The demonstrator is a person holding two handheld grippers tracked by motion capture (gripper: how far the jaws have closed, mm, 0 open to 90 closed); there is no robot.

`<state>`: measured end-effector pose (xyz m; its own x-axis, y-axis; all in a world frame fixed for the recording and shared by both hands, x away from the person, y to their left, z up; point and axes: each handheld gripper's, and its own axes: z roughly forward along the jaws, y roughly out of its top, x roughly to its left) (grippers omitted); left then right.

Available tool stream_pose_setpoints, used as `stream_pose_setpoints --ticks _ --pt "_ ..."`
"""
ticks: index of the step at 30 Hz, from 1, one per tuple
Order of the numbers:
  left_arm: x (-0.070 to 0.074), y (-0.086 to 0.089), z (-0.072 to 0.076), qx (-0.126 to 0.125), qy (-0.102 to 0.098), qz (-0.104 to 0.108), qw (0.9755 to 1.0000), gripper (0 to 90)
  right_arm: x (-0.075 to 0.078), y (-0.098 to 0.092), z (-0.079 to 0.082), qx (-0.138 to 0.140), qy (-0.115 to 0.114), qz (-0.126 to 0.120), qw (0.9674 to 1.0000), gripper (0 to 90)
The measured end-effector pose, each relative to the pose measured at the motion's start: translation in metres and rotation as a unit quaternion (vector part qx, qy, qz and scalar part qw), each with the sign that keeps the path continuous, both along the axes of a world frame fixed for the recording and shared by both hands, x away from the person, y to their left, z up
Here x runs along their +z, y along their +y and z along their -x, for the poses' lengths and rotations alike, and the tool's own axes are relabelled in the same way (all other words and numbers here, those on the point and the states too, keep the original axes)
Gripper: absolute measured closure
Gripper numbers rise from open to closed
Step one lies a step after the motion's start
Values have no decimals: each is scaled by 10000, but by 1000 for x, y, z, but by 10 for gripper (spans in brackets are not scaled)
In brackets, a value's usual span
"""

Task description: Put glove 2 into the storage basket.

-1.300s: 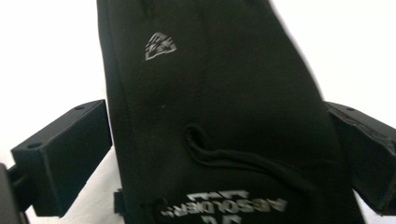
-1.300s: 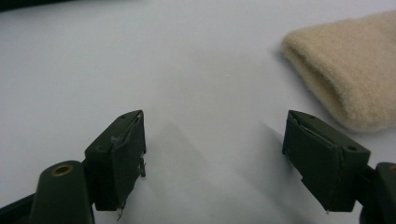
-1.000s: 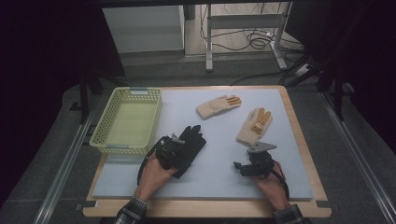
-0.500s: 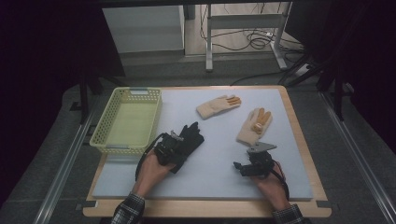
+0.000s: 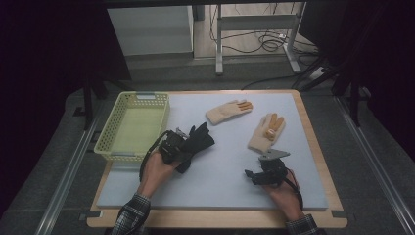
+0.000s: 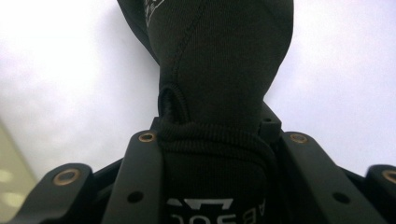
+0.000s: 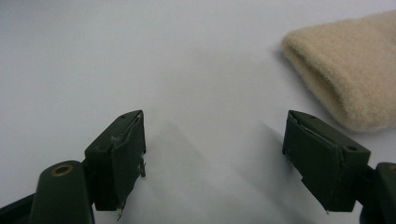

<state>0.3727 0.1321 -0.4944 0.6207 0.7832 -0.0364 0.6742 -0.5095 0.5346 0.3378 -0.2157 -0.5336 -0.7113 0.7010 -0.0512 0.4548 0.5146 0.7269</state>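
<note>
A black glove (image 5: pixel 199 139) lies left of the middle of the white mat, its cuff raised. My left gripper (image 5: pixel 179 148) is shut on that cuff; its jaws have just been closing with the glove between them. In the left gripper view the black glove (image 6: pixel 219 70) is clamped between both jaws of the left gripper (image 6: pixel 214 136) and hangs away over the mat. My right gripper (image 5: pixel 251 175) rests low on the mat at the front right, open with nothing inside. In the right gripper view the right gripper (image 7: pixel 215 145) stands wide apart, a beige glove (image 7: pixel 355 74) beyond its right jaw.
A yellow-green mesh basket (image 5: pixel 109 151) stands at the mat's left side, close to the left hand. Two beige gloves with orange fingertips lie farther back, one (image 5: pixel 228 111) near the middle and one (image 5: pixel 266 132) just beyond the right gripper.
The left gripper's jaws closed on the black glove's cuff and the hand rose a little, drifting toward the basket with the glove. The right gripper stayed still.
</note>
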Motion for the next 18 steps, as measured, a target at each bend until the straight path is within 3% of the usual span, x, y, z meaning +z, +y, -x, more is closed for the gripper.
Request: stream_pose_setpoints --ticks 6,11,18 --pt "17 1 -6 54 -131 18 9999 648 0 0 0 -1 1 -2 10000 209" --pt "32 3 -12 67 -318 -100 9994 644 0 0 0 0 0 -2 10000 209" --pt "53 16 -23 192 -453 -39 9988 635 0 0 0 8 -10 2 10000 209"
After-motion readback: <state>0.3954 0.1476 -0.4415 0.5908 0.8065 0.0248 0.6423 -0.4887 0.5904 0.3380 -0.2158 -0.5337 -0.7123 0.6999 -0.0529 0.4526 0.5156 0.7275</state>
